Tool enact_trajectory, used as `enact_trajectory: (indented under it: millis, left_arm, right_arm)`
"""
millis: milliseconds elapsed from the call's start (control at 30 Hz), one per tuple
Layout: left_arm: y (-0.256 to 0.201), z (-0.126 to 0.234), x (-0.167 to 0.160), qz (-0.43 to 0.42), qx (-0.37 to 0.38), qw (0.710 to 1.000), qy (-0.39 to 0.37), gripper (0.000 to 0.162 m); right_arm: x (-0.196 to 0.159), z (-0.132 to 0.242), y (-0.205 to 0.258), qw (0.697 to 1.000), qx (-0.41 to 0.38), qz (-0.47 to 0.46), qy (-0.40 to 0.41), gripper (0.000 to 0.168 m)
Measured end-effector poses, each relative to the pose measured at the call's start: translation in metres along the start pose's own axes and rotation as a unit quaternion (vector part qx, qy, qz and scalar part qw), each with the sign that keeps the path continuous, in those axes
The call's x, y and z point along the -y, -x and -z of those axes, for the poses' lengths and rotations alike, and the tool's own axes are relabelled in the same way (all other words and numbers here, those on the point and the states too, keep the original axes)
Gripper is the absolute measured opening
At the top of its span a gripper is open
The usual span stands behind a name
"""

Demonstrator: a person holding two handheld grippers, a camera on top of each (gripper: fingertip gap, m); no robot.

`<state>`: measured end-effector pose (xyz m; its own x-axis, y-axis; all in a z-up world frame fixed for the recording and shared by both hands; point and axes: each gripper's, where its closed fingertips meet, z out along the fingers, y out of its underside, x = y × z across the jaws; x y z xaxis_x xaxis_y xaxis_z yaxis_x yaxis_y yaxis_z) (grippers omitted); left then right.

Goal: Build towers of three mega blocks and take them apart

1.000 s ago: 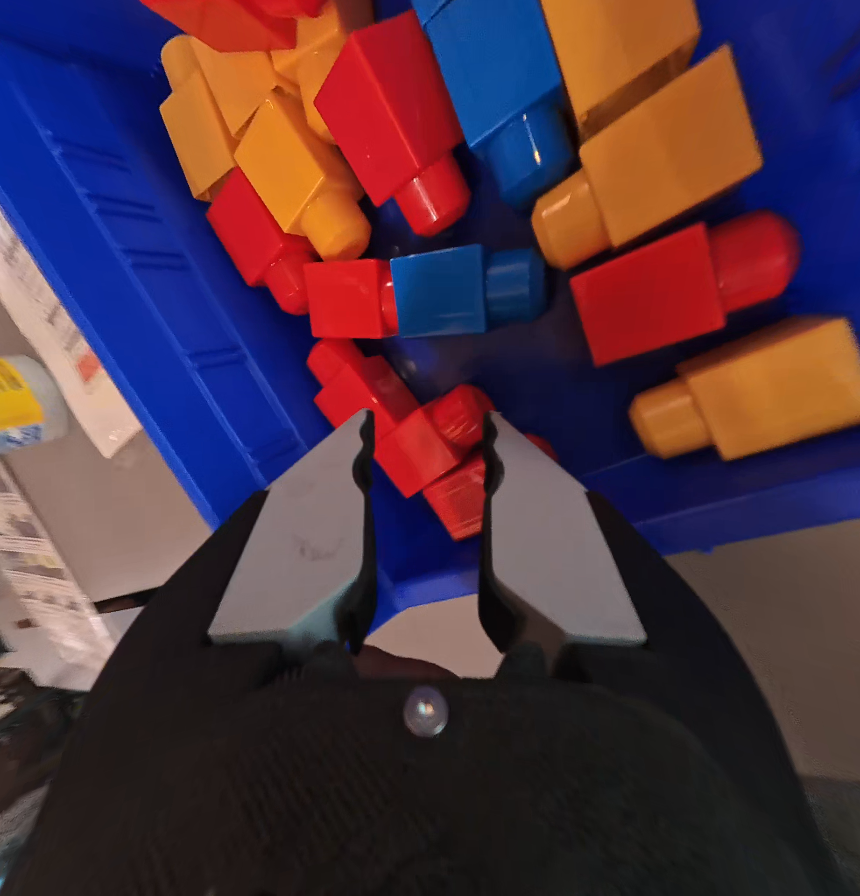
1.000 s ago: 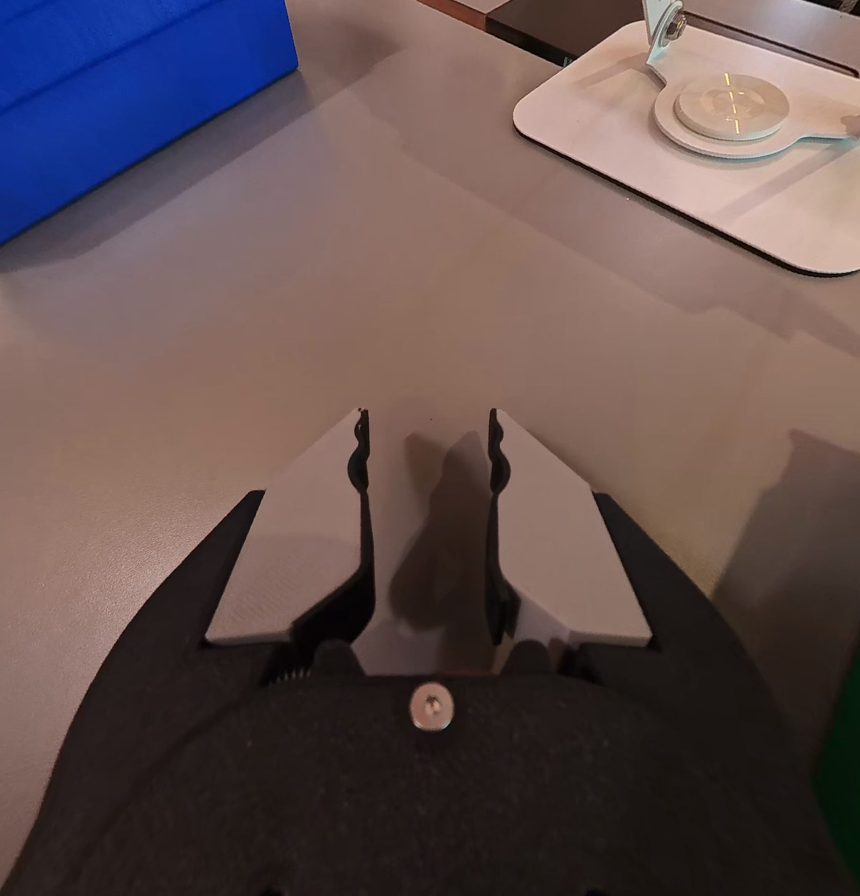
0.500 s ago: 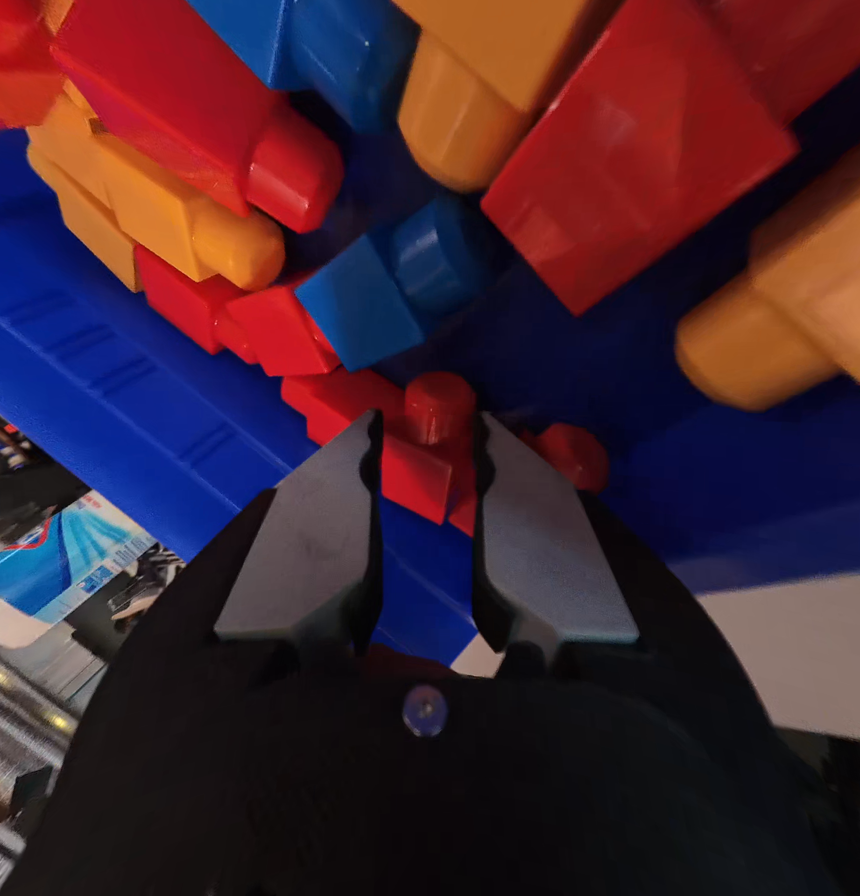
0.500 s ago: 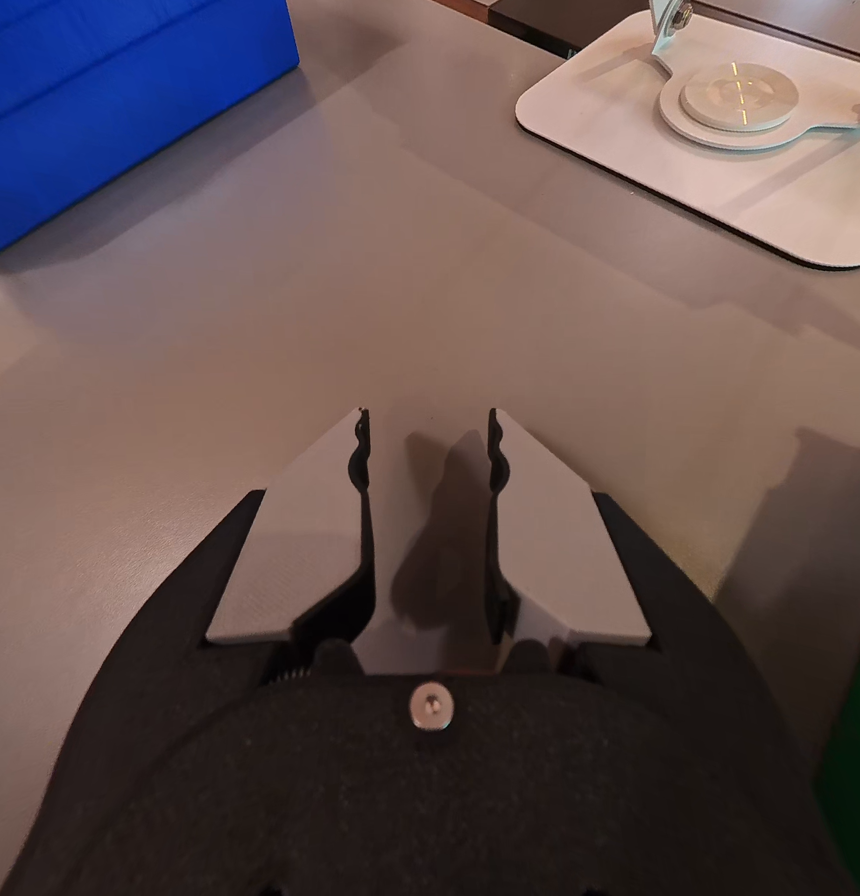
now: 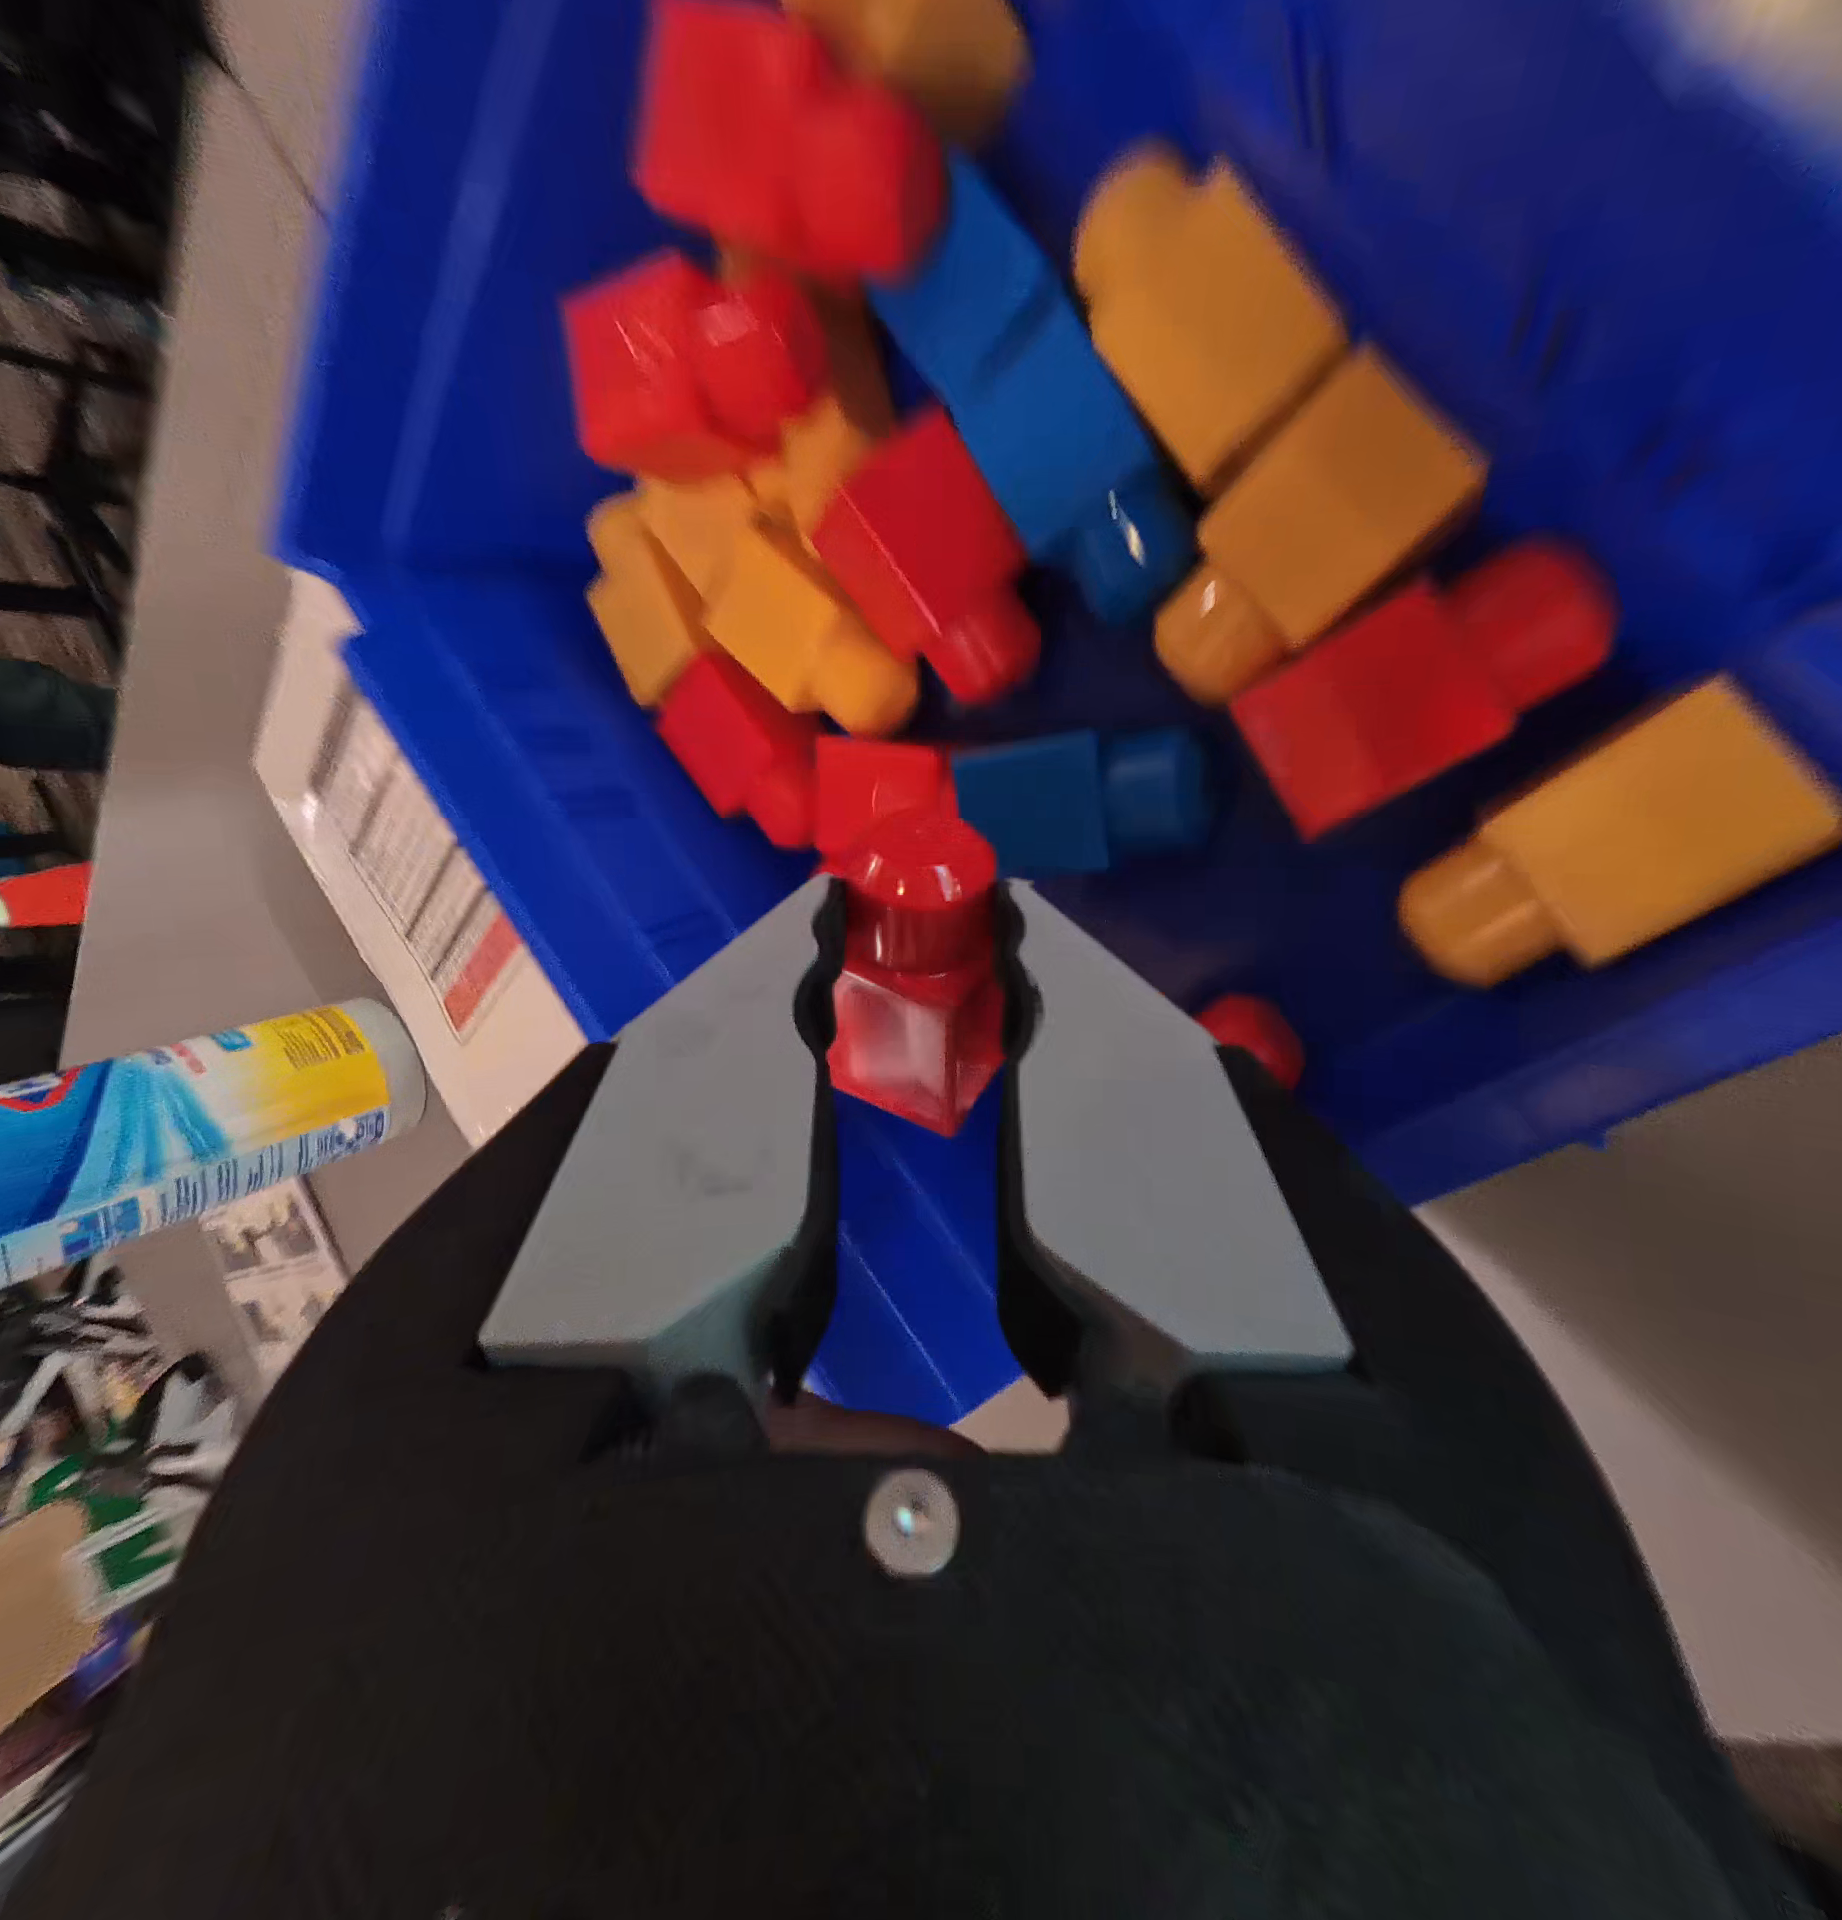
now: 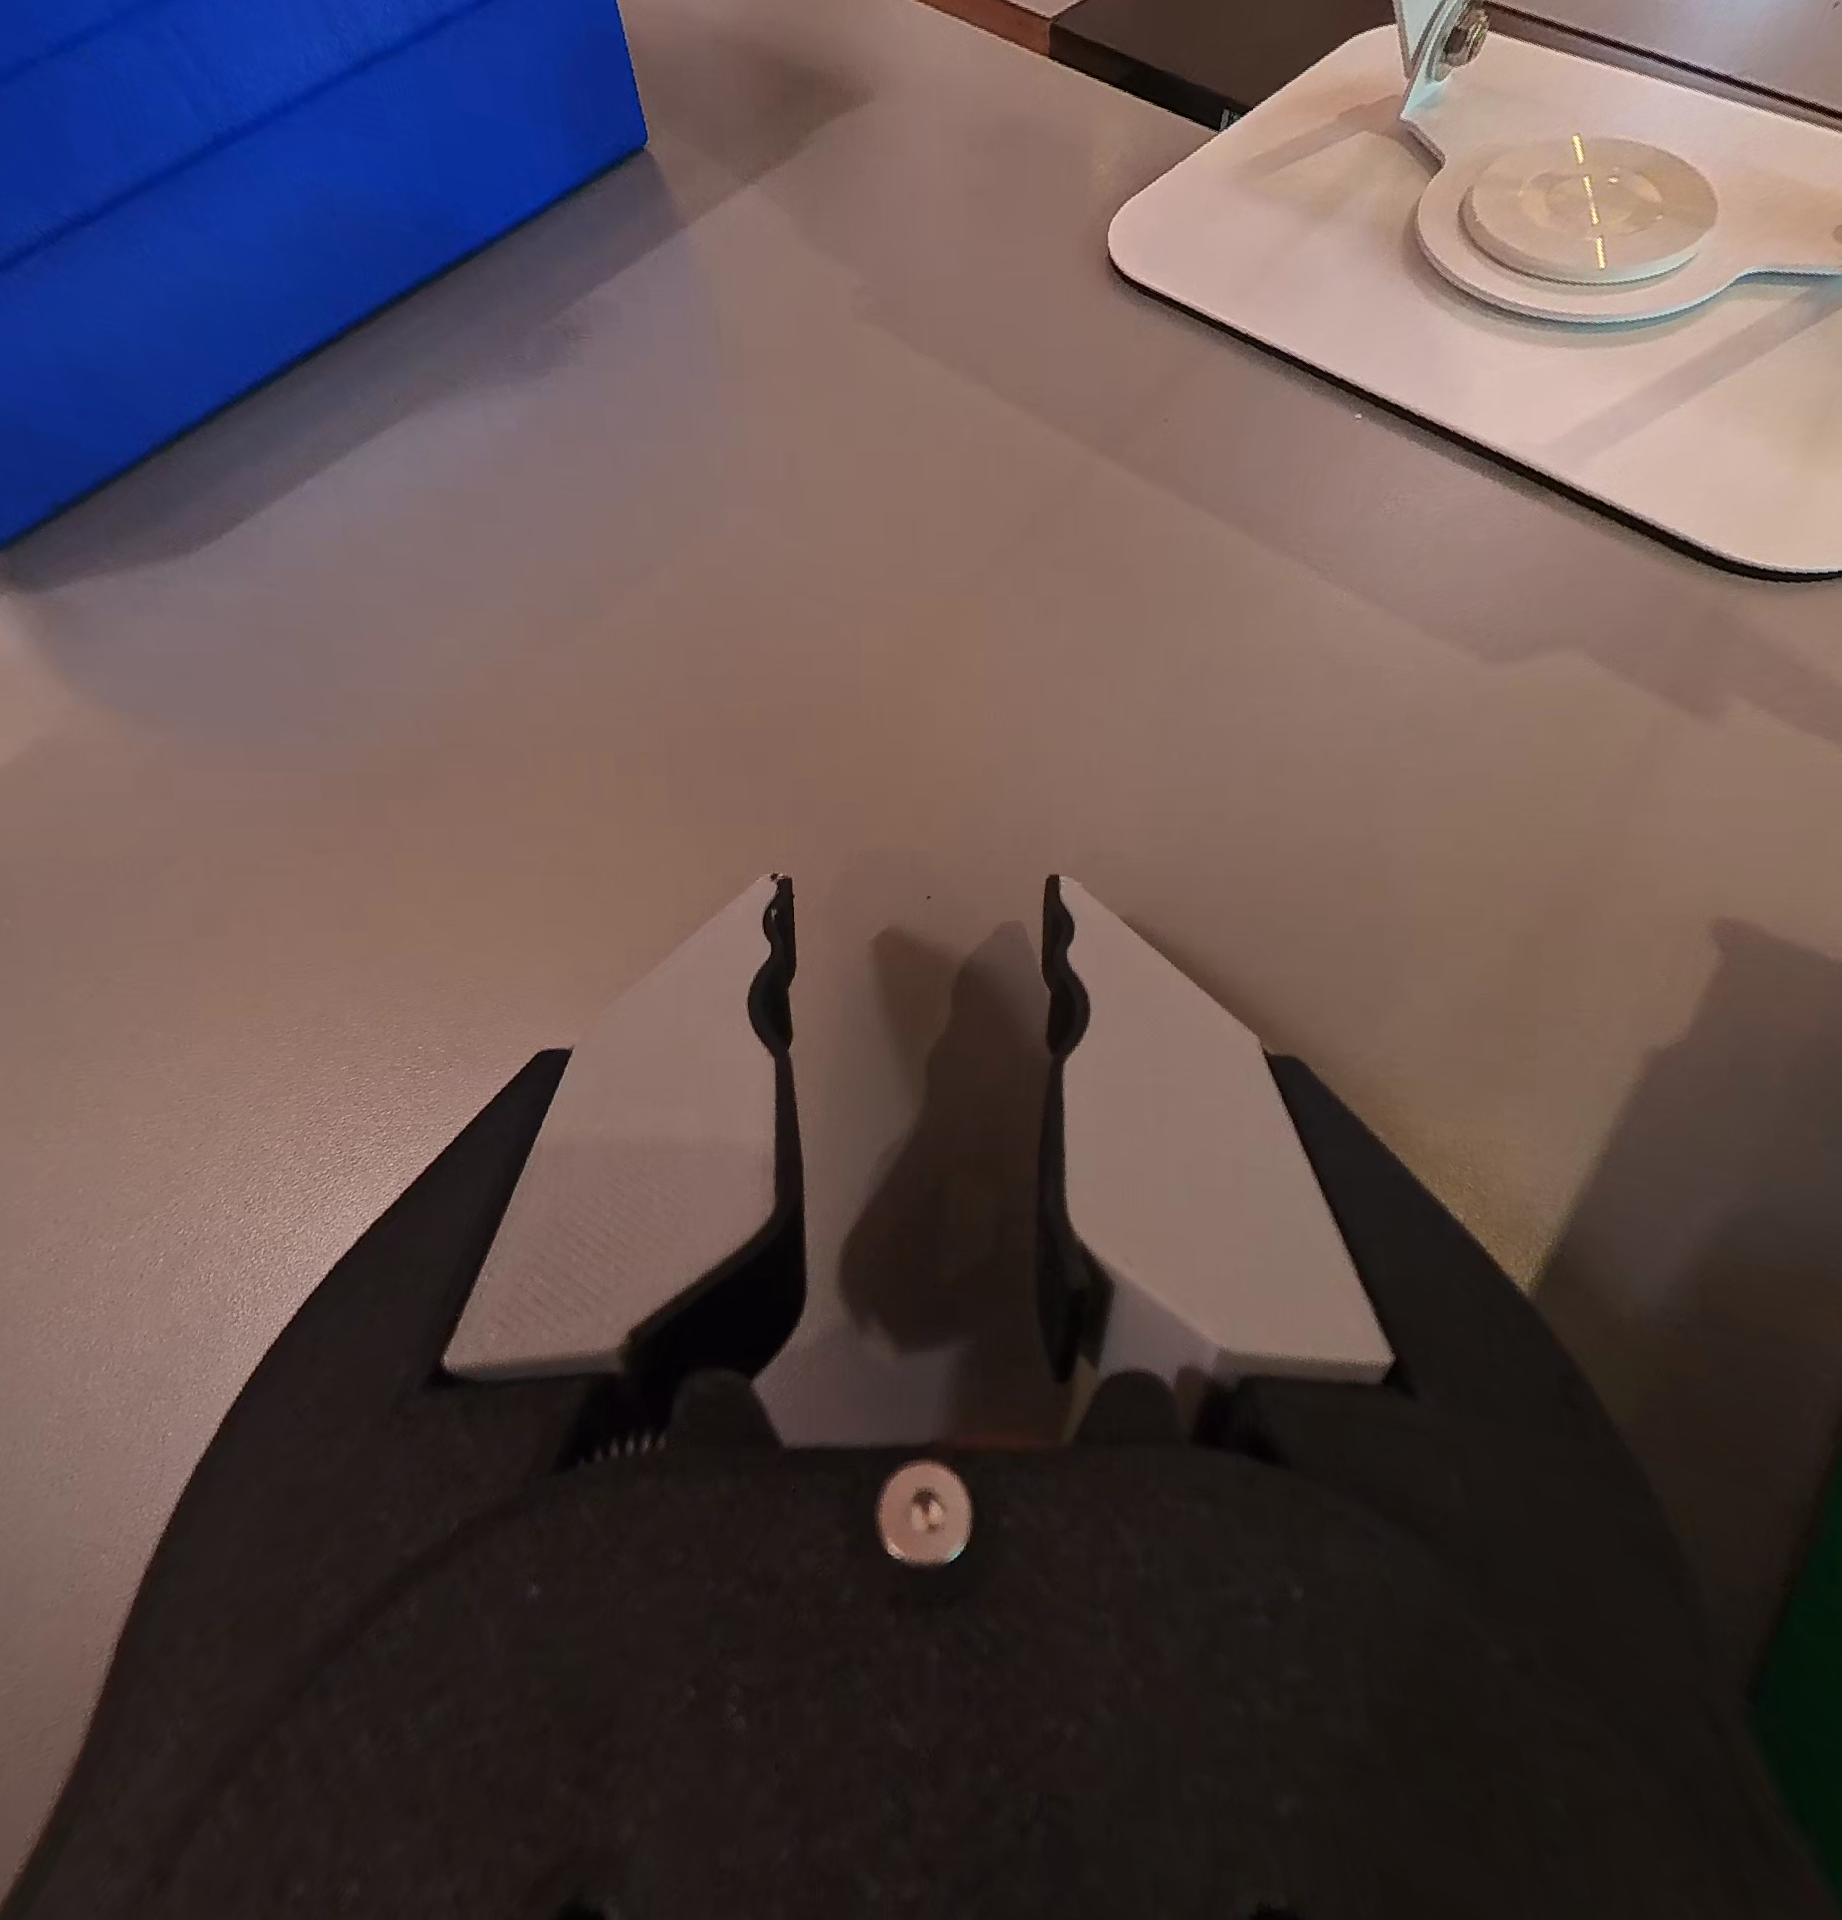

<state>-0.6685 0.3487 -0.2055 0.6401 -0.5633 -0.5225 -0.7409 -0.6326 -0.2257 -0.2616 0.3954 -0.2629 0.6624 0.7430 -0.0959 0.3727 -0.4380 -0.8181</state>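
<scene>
**Q:** What does your left claw have?

**Me:** My left claw (image 5: 915, 961) is closed on a single red block (image 5: 917, 997), stud pointing away from me, squeezed between the two fingertips (image 5: 1031, 997). It hangs above the near corner of the blue bin (image 5: 460, 436), clear of the pile as far as I can tell; the picture is smeared, so I won't swear to the gap.

**Q:** And the other blocks?

**Me:** In the bin: a loose heap of red, blue and yellow blocks (image 5: 1000, 520), a few of them plugged together in pairs.

**Q:** The right claw?

**Me:** My right claw (image 6: 917, 914) is parted and holds nothing, hovering low over the bare grey surface (image 6: 688, 675). The bin's outer wall sits off to the far left there, a white stand base (image 6: 1519, 312) to the far right.

**Q:** So how far along are we?

**Me:** Barely started, I'd judge. No tower stands anywhere I can see. One block is in hand; it has to be set down, two more stacked on it, then the whole thing pulled apart.
</scene>
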Motion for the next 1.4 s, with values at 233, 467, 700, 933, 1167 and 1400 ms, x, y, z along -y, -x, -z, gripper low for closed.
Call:
enact_trajectory:
  millis: [233, 467, 700, 933, 1167, 1400]
  left_arm:
    - [-0.024, 0.087, 0.122, 0.094, -0.041, 0.954, -0.282, 0.027]
    - [-0.140, 0.128, 0.241, 0.119, -0.182, 0.848, -0.484, 0.026]
    - [-0.191, 0.123, 0.287, 0.148, -0.239, 0.769, -0.574, 0.026]
    - [-0.210, 0.114, 0.275, 0.118, -0.262, 0.772, -0.567, 0.026]
    - [-0.207, 0.129, 0.272, 0.143, -0.287, 0.746, -0.583, 0.026]
    - [-0.221, 0.121, 0.276, 0.139, -0.306, 0.755, -0.562, 0.025]
  right_arm:
    - [0.004, 0.002, 0.001, 1.000, 0.005, -0.003, -0.016, 0.045]
    - [0.031, 0.021, 0.026, 0.987, 0.108, -0.025, -0.114, 0.049]
    - [0.055, 0.054, 0.058, 0.957, 0.211, 0.021, -0.200, 0.048]
    - [0.043, 0.042, 0.077, 0.956, 0.214, 0.092, -0.177, 0.052]
    - [0.039, 0.040, 0.087, 0.954, 0.201, 0.131, -0.177, 0.054]
    - [0.046, 0.046, 0.087, 0.954, 0.182, 0.131, -0.201, 0.057]
